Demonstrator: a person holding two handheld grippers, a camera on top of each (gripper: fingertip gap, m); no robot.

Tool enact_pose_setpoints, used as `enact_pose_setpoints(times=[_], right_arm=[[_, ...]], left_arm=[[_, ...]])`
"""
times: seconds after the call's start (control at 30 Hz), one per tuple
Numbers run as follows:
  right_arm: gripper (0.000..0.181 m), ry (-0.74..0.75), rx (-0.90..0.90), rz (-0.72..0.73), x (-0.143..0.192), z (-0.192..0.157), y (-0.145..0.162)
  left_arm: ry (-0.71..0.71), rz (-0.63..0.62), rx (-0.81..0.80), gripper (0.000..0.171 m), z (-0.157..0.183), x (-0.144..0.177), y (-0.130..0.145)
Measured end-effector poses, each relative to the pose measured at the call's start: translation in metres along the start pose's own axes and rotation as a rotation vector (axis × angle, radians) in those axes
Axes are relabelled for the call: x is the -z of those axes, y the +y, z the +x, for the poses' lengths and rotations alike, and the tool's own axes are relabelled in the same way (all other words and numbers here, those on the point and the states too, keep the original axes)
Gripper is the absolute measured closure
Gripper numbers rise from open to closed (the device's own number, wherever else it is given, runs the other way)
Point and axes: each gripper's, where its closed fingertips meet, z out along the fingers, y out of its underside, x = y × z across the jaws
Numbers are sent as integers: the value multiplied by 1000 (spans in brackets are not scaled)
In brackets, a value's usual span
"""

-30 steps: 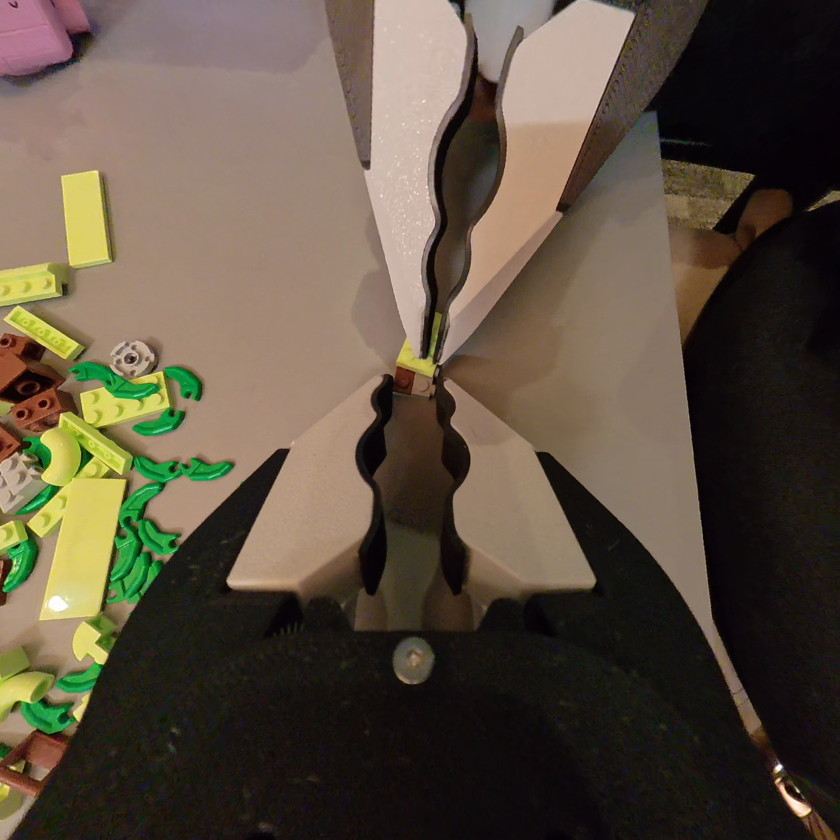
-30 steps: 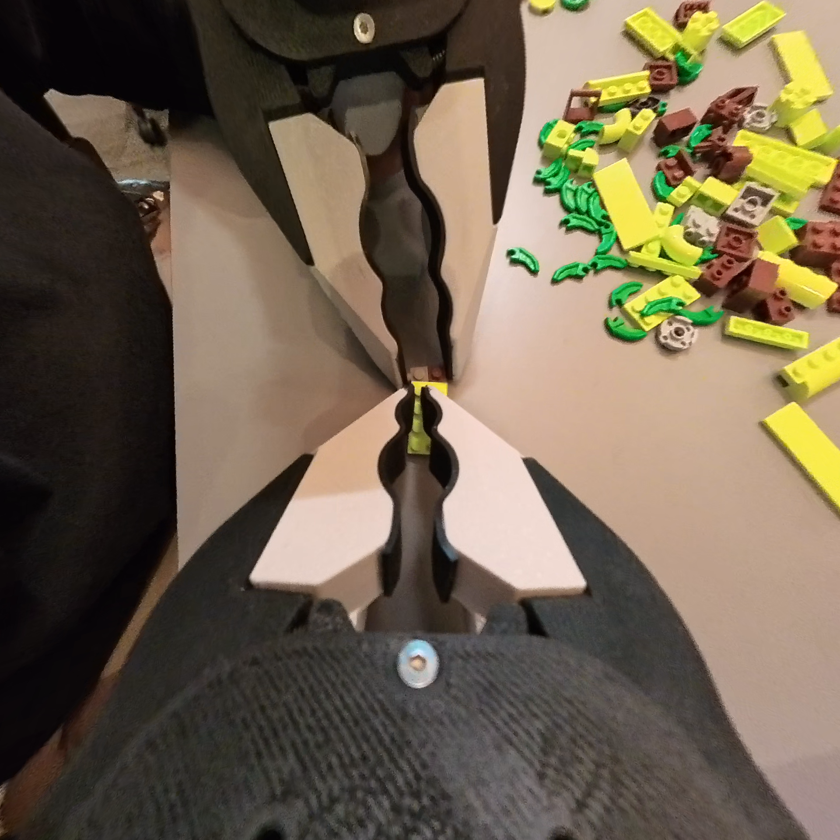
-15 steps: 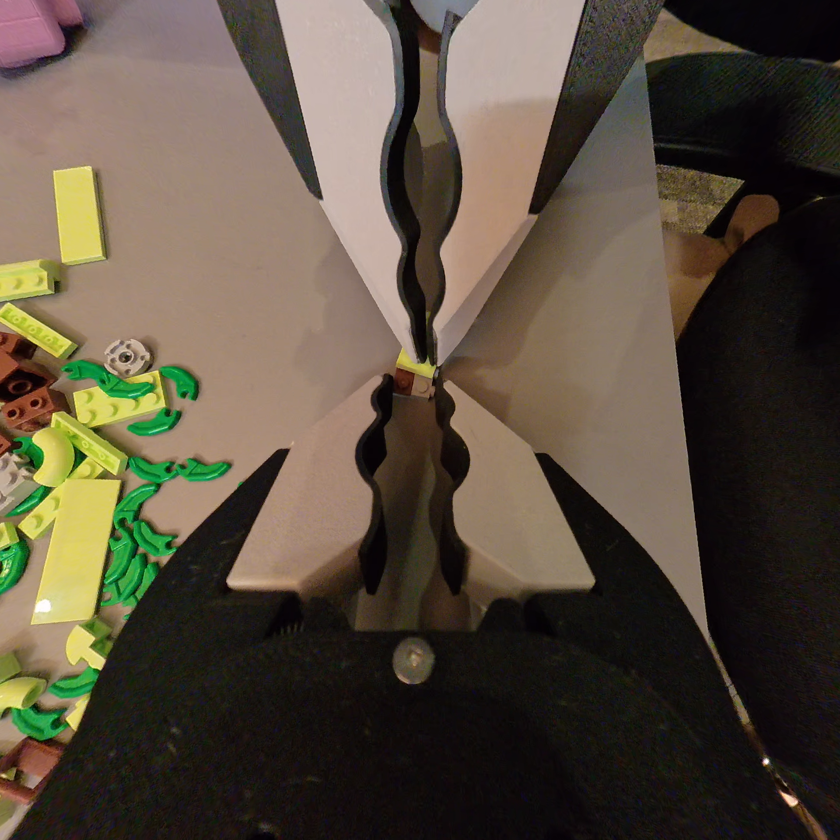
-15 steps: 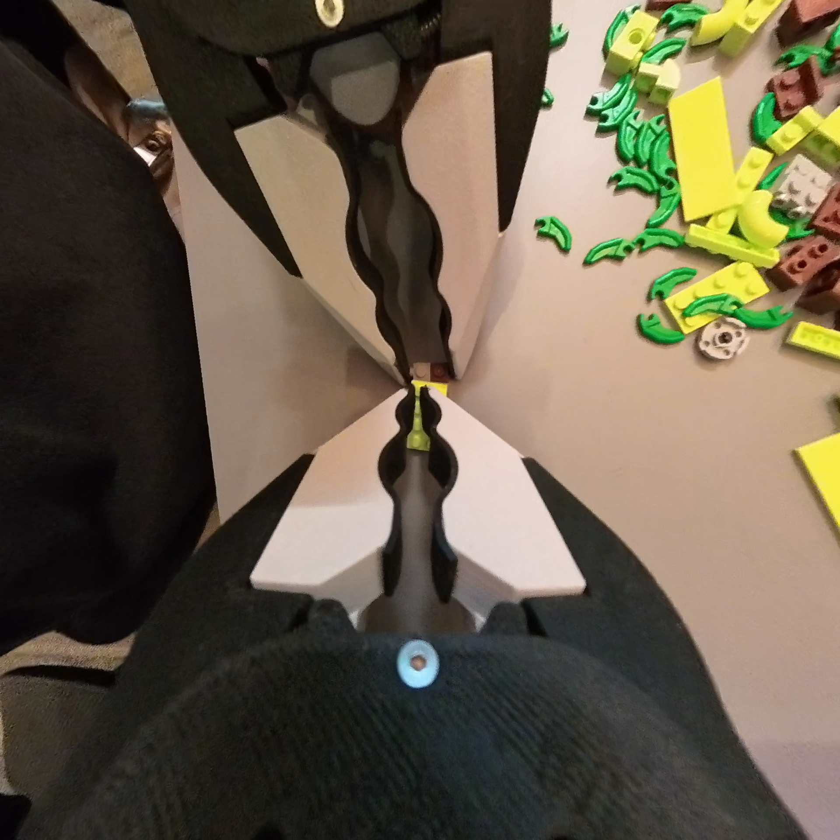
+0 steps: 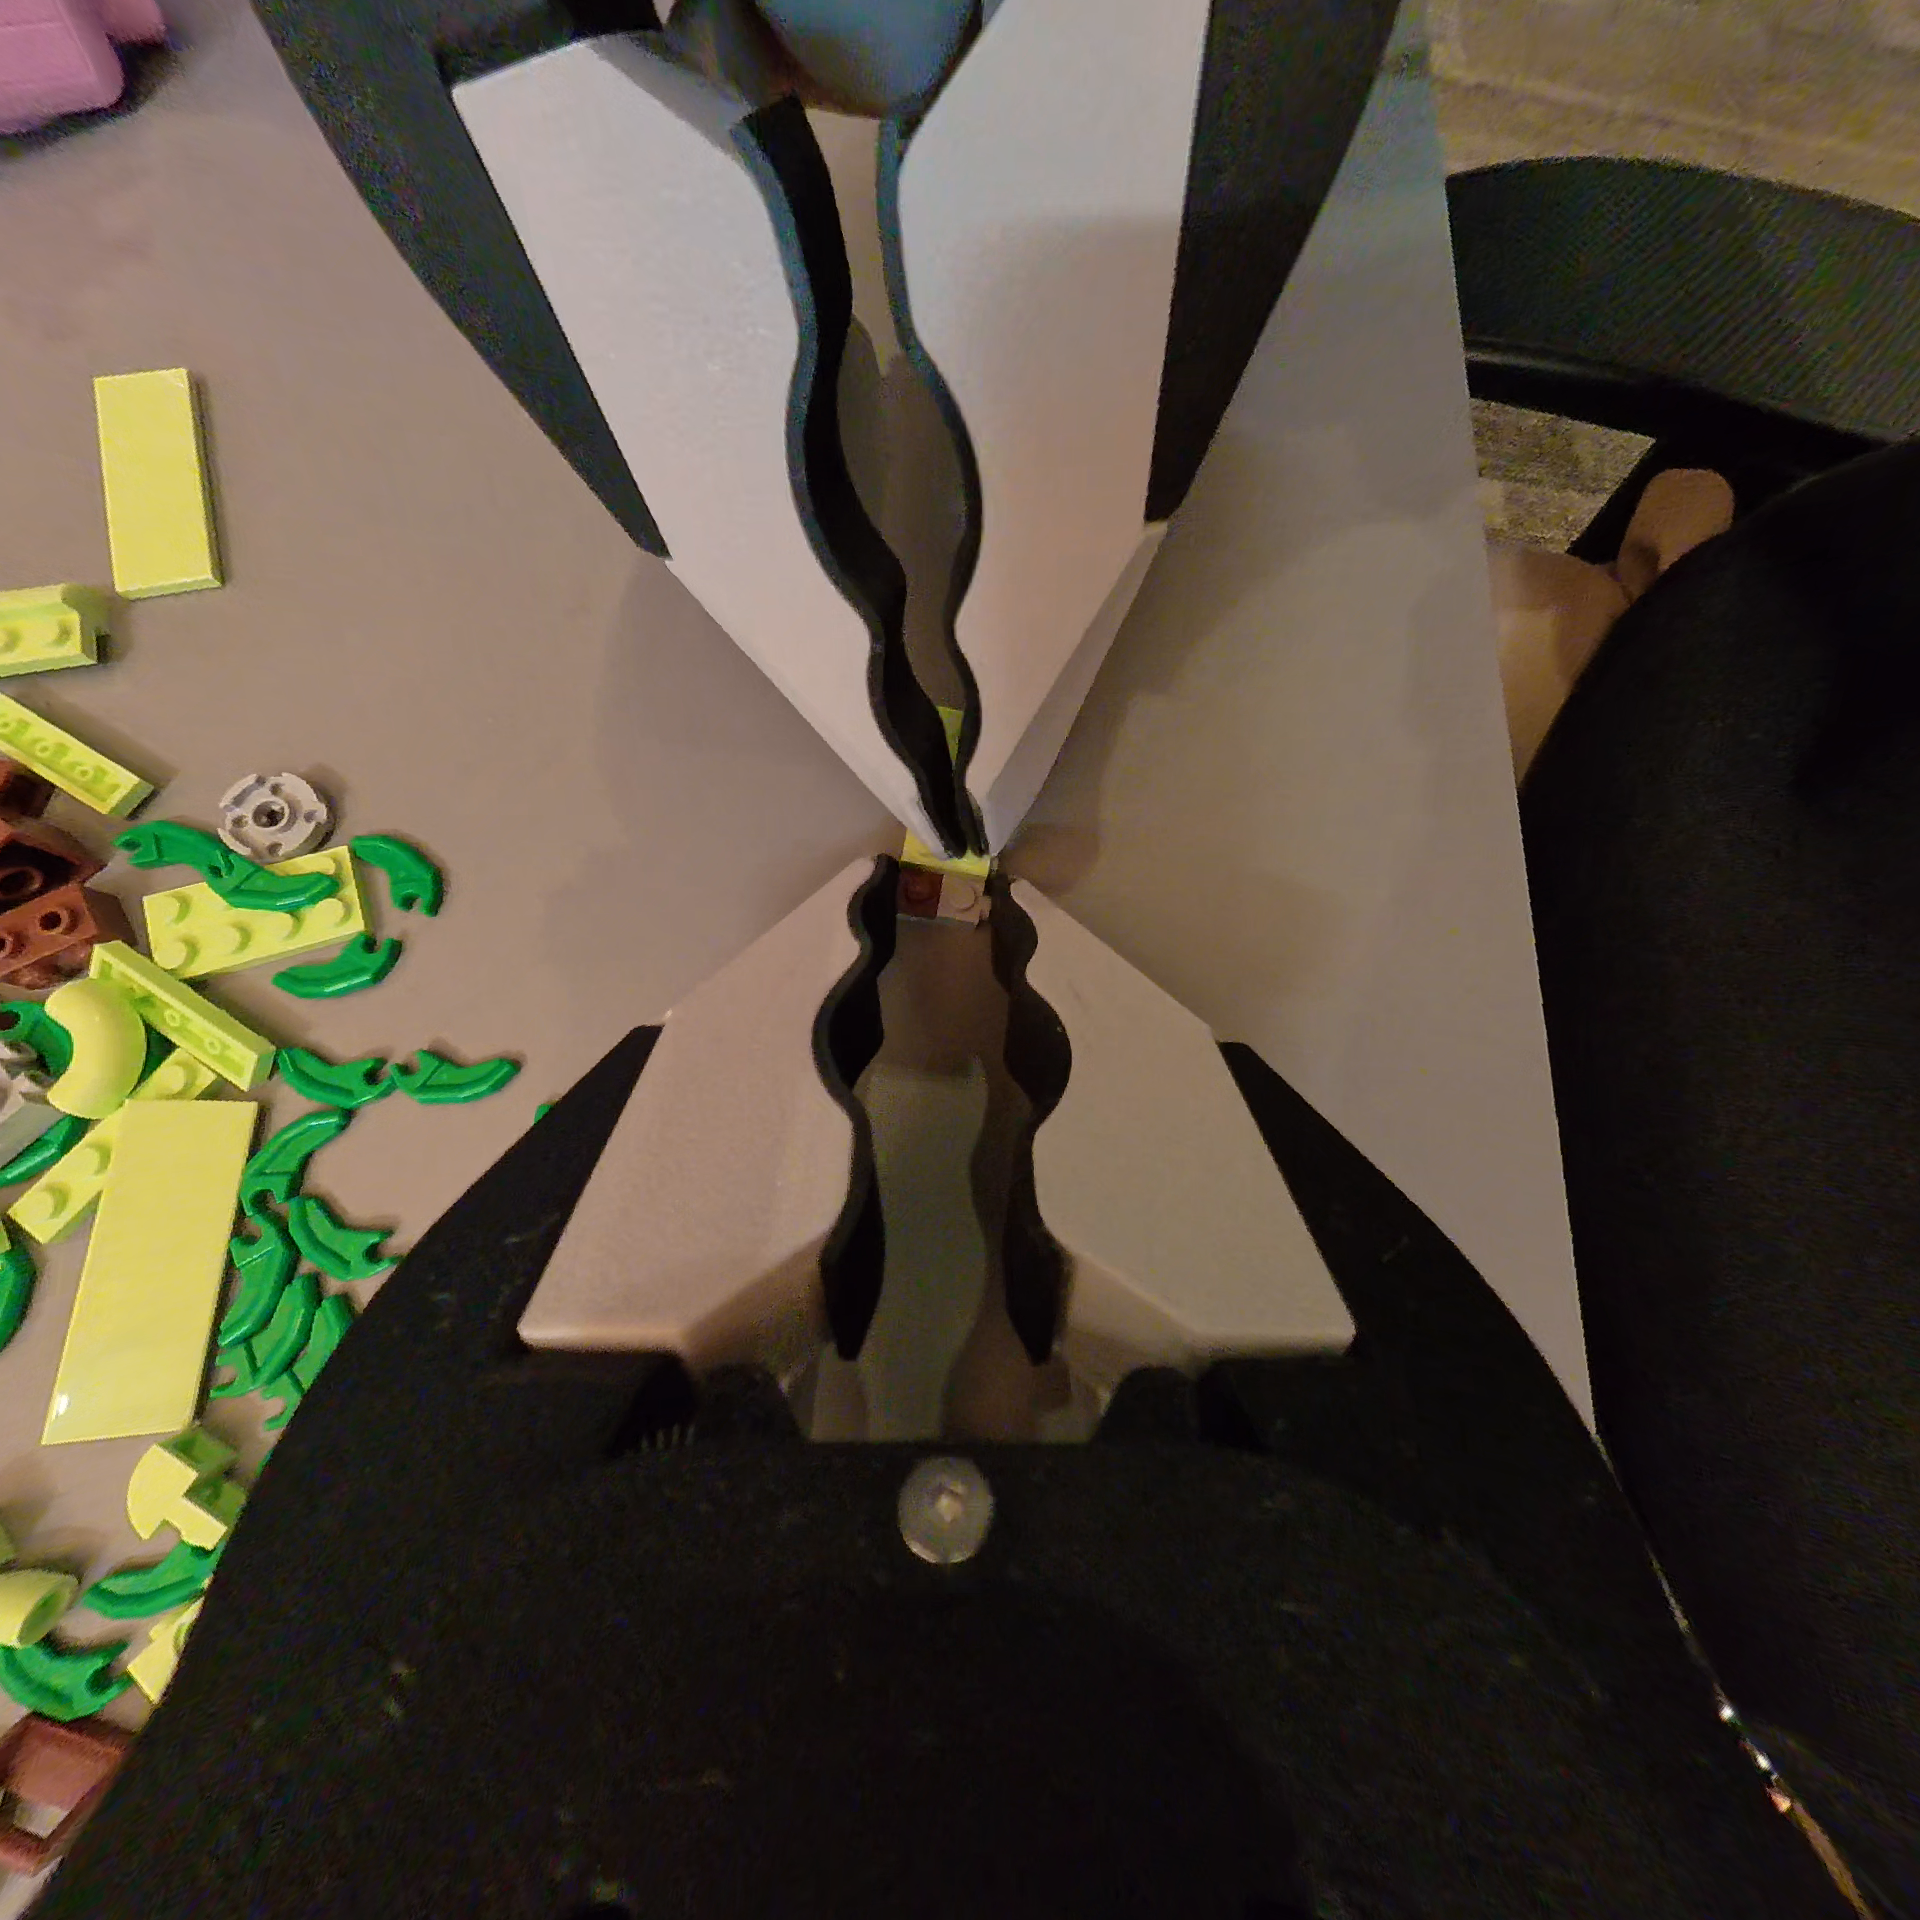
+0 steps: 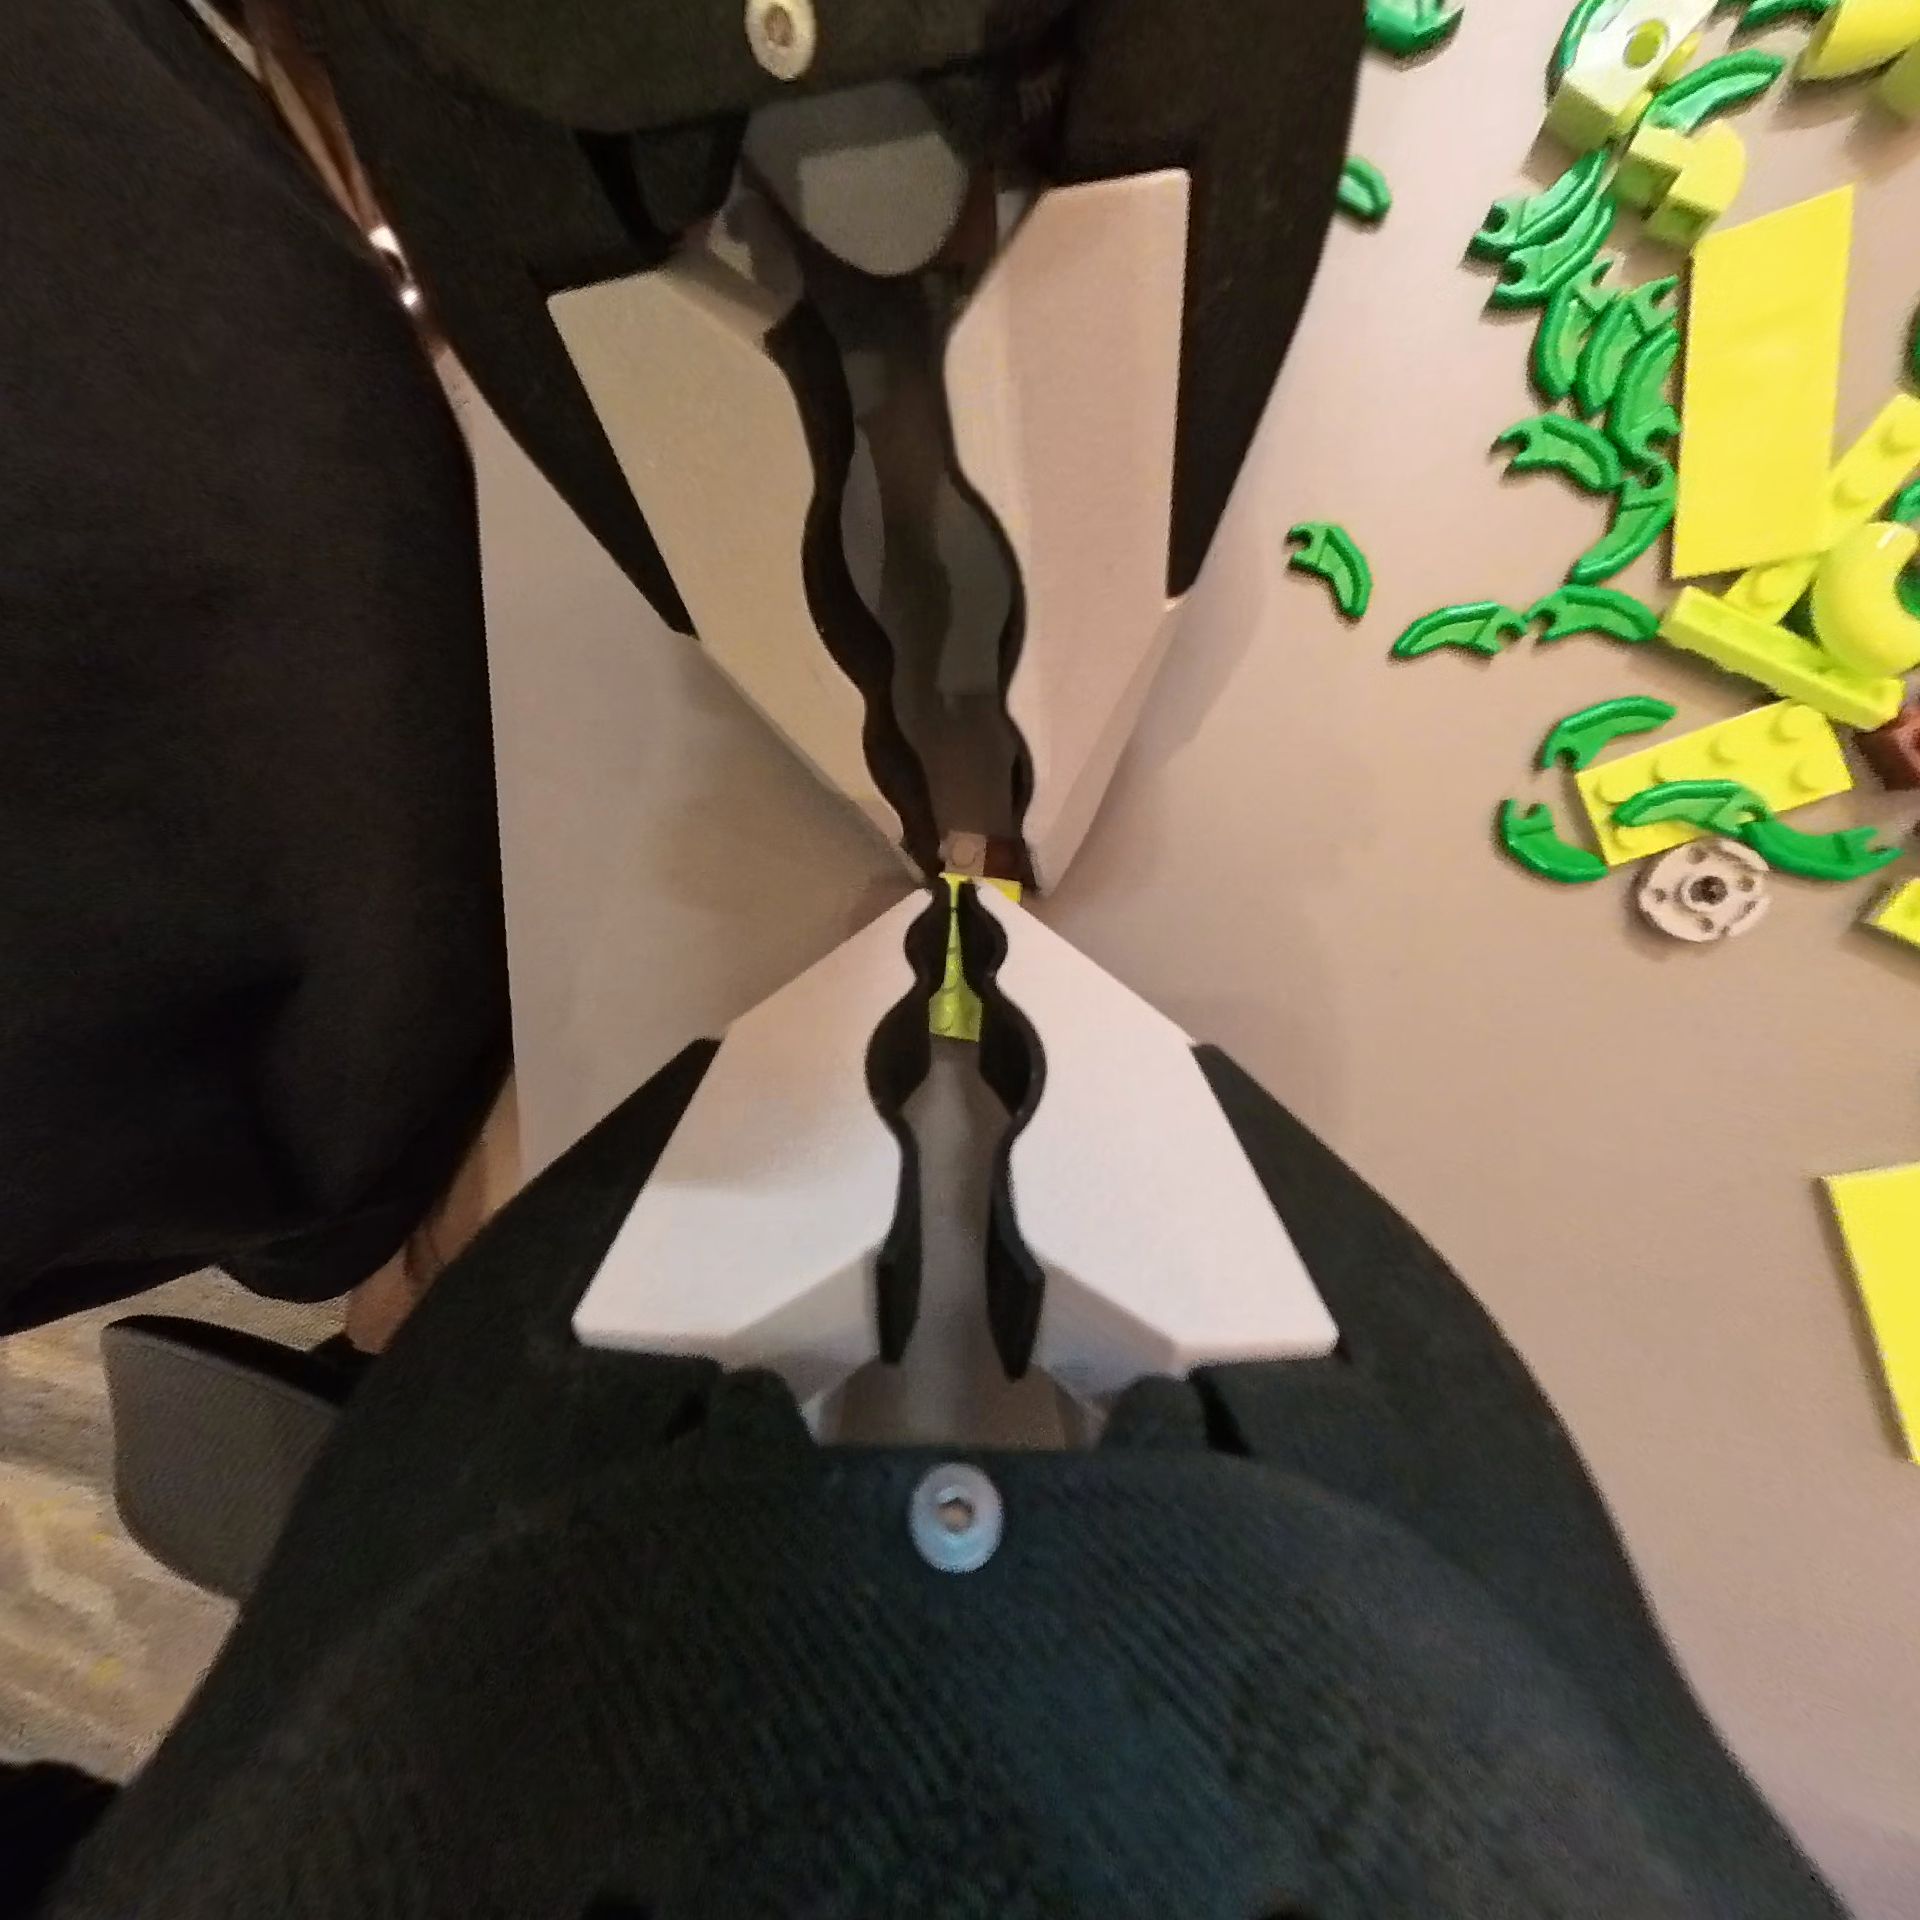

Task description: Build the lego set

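My left gripper point(image 5: 940, 883) is shut on a small brown-and-grey lego piece point(image 5: 961, 902) held above the grey table point(image 5: 468, 623). My right gripper point(image 6: 961, 902) is shut on a thin lime plate point(image 6: 954, 1003), held edge-on between its fingers. The two grippers meet tip to tip, and the lime plate point(image 5: 940, 854) touches the top of the brown-and-grey piece. In the left wrist view the right gripper point(image 5: 951, 821) comes down from above. In the right wrist view the left gripper point(image 6: 971, 842) comes from above with its piece point(image 6: 966, 854).
A pile of loose lime, green and brown pieces point(image 5: 156, 987) lies left of the grippers and shows at the right in the right wrist view point(image 6: 1714, 520). A round grey piece point(image 5: 272, 816) lies by it. The table edge point(image 5: 1496, 935) and a person's dark clothing point(image 5: 1714, 1039) are close by. Only a small space, under 4 cm, lies between the two pairs of fingers.
The right gripper has swung from a slant to nearly straight opposite the left one and come closer. Both stay shut, with their pieces still touching.
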Motion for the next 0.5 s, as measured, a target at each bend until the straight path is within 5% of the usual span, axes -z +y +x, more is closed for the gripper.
enact_pose_setpoints(times=[0.33,0.5], right_arm=[[181,200,55,55,3,2,1],[181,247,12,227,25,4,-13]], left_arm=[[-9,-3,-6,155,0,0,0],[-10,-2,-6,156,0,0,0]])
